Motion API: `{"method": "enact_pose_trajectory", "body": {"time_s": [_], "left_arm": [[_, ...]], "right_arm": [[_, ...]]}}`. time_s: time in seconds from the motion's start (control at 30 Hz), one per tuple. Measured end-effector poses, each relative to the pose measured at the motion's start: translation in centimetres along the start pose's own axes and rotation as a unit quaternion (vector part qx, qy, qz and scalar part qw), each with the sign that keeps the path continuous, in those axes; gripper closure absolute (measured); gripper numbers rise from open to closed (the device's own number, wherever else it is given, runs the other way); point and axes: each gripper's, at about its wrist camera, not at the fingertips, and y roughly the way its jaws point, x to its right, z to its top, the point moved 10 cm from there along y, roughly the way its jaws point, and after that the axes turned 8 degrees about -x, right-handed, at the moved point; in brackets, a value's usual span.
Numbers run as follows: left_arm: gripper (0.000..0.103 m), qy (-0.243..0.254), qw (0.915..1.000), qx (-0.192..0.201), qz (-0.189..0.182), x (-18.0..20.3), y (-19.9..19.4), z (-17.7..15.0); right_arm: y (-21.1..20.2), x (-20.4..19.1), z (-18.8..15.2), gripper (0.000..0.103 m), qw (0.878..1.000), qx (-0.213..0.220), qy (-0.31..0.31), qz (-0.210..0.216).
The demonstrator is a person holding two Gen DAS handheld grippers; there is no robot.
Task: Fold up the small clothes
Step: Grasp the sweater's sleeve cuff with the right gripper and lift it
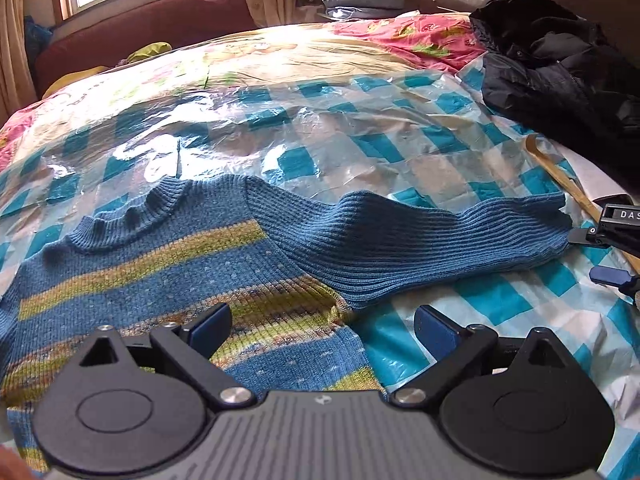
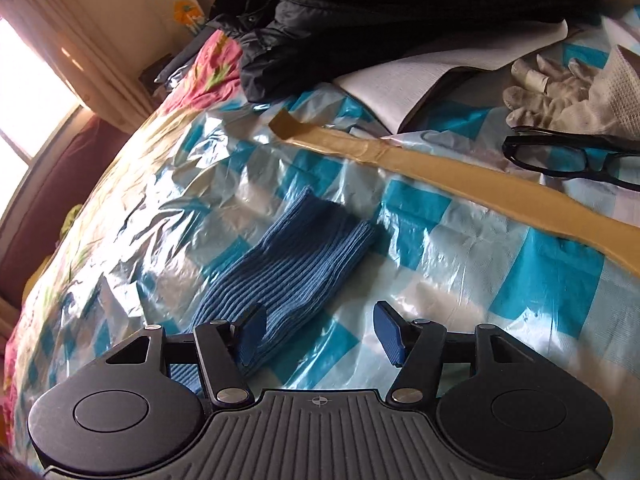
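A small blue knit sweater (image 1: 160,272) with yellow-green stripes lies flat on a blue-and-white checked plastic sheet (image 1: 360,128). Its ribbed blue sleeve (image 1: 400,240) stretches out to the right. My left gripper (image 1: 324,324) is open just above the sweater's side edge below the armpit, and its pads touch nothing. In the right wrist view, my right gripper (image 2: 320,332) hovers open over the sleeve (image 2: 288,272) near the cuff. The cloth runs past its left fingertip (image 2: 252,332) and is not pinched. The right gripper (image 1: 596,256) also shows at the cuff end in the left wrist view.
A black jacket (image 2: 360,12) is heaped at the far right of the bed. Beside it lie a long tan strip (image 2: 460,176), white paper (image 2: 420,68), black glasses (image 2: 560,156) and white gloves (image 2: 552,92). A floral bedspread (image 1: 280,52) and a dark red sofa (image 1: 140,28) lie beyond.
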Motion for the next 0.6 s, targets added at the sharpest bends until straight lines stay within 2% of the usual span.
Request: {"method": "enact_pose_trajectory", "body": {"time_s": [0.13,0.27,0.37,0.5,0.6], "left_arm": [[0.001,0.006,1.0,-0.007,0.001,0.2,0.2,-0.4],[0.001,0.007,0.9999,-0.012,0.003,0.0,0.1,-1.0],[0.001,0.002,0.9999,-0.015,0.002,-0.3,-0.1,-1.3],[0.001,-0.001,0.9999,-0.015,0.002,-0.8,-0.5,-1.6],[0.001,-0.007,0.9999,-0.011,0.005,-1.8,-1.0,-2.1]], "right_arm": [[2.3,1.3,1.1,0.054,0.998,-0.015,0.055,0.02],[3.3,1.3,1.6,0.055,0.997,-0.009,0.068,0.032],[3.8,0.7,1.8,0.067,0.996,-0.014,0.07,0.043],[5.0,0.2,1.8,0.089,0.997,-0.031,0.065,0.037],[4.8,-0.5,1.8,0.093,0.997,-0.032,0.055,0.035]]}}
